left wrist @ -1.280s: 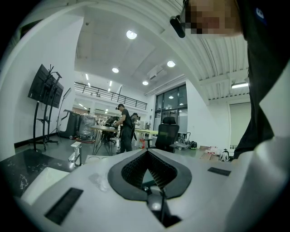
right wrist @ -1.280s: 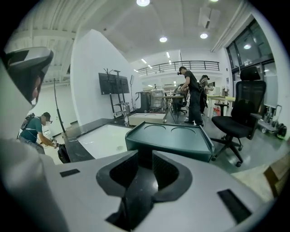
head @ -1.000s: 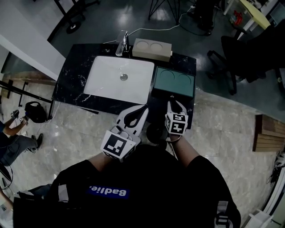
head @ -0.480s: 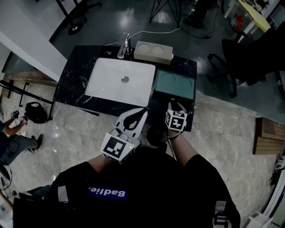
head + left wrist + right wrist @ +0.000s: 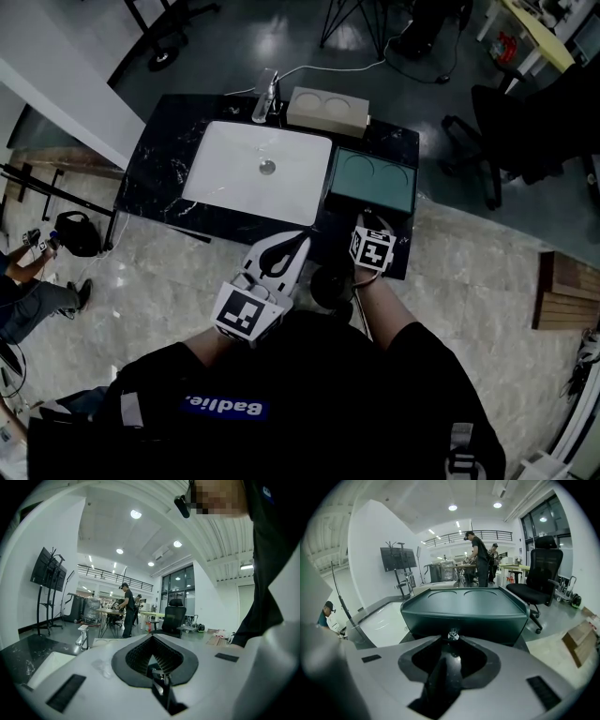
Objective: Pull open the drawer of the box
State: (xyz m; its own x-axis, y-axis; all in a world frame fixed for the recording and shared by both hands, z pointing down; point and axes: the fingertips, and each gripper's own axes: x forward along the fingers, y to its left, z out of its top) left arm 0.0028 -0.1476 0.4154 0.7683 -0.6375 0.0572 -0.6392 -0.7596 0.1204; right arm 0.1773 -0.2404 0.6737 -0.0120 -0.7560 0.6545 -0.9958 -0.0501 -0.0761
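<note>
1. Black marbled surface (image 5: 159,169), head view: a white sink (image 5: 234,178) sits at centre and the green box (image 5: 372,180) at centre right. The right gripper (image 5: 369,220) touches the box's lower edge. The left gripper (image 5: 284,247) is lower left, off the surface. White letters on the shirt's blue strip (image 5: 225,405) seemingly read "Badlie".
2. Left gripper view: the fingers (image 5: 140,651) meet at their tips, holding nothing.
3. Right gripper view: the box fills the centre. The fingers are clamped on the small clear knob (image 5: 453,634) of its drawer (image 5: 487,624), which looks shut.
</note>
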